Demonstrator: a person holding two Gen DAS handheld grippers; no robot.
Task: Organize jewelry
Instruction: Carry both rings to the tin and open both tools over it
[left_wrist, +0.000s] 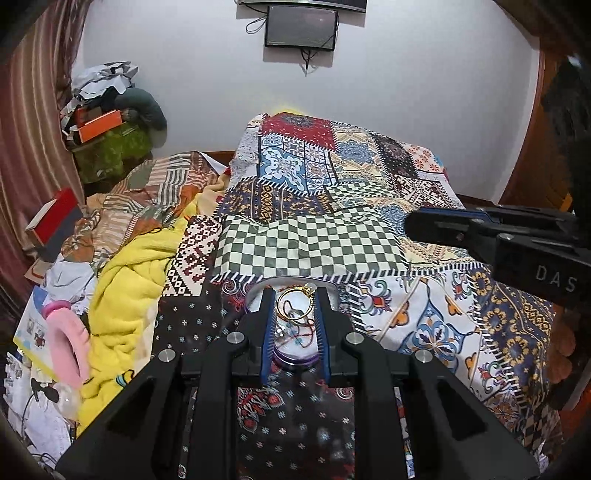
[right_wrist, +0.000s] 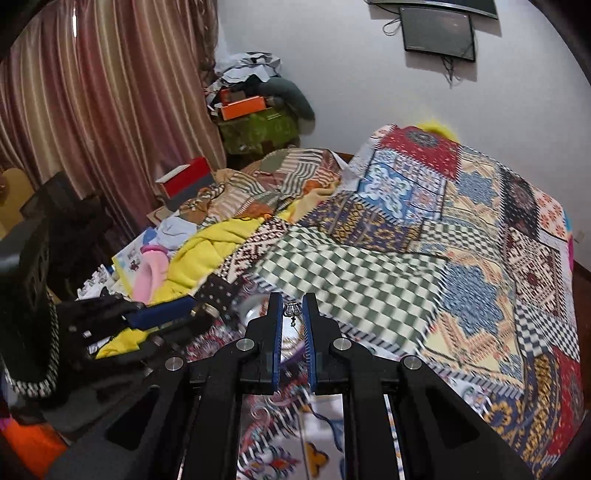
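A bed covered by a patchwork-print bedspread (left_wrist: 369, 229) fills both views, its panels mixing green-and-white checks, blue tile motifs and red florals.

Between the left gripper's (left_wrist: 294, 295) fingers sits a small round transparent container (left_wrist: 295, 347) with a purple rim, resting on the bedspread. Inside it lie a thin gold hoop (left_wrist: 295, 304), a reddish thread and some small pieces too tangled to name. The ribbed blue pads (left_wrist: 266, 343) press against the container's two sides, so the left fingers are clamped on it.

The right gripper (right_wrist: 292, 310) has its fingers drawn close, pinching a small silvery ornament (right_wrist: 291, 309) at the very tips; a tiny dangling piece hangs below it. Under and just beyond these tips a pale round shape shows, too blurred to name. In the left wrist view, the right gripper's black body reaches in from the right, above the bedspread and well apart from the container.

Left of the fingers lie a rumpled yellow blanket (left_wrist: 122, 284) and a pink fuzzy slipper (left_wrist: 68, 339). Beyond are a striped curtain (right_wrist: 92, 110), a heap of boxes and clothes in the corner, and a white wall with a dark screen (left_wrist: 301, 27).
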